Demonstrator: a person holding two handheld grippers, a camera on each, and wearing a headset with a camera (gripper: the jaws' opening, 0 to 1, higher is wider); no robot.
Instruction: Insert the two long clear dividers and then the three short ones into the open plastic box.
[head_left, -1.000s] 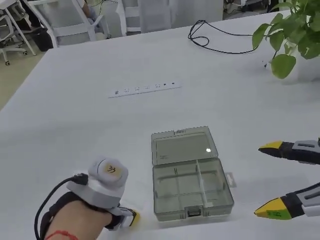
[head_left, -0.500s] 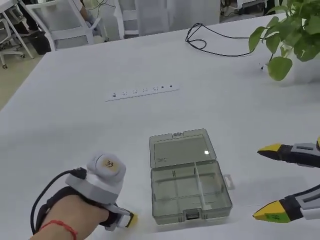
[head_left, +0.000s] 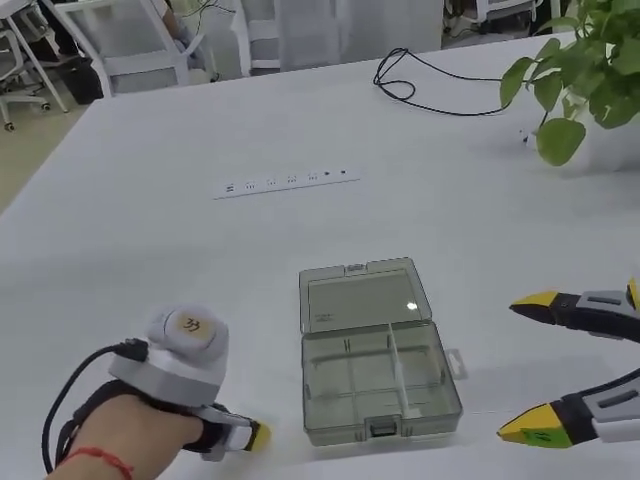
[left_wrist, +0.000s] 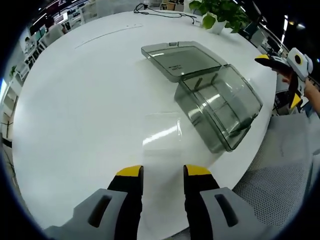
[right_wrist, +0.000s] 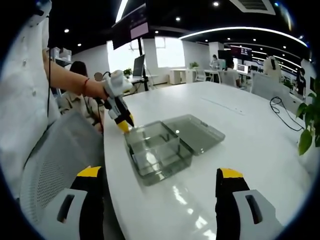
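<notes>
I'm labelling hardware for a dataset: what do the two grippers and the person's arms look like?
The left gripper and right gripper have black jaws with yellow tips on grey bodies. The left carries a round pale cap marked 33 and a black cable; a red cord circles that wrist.

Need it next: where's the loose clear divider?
In the left gripper view the divider lies flat on the table, between the left gripper and the box.

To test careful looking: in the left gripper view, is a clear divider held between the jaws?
No, the clear divider lies flat on the table ahead of the left gripper, jaws empty.
</notes>
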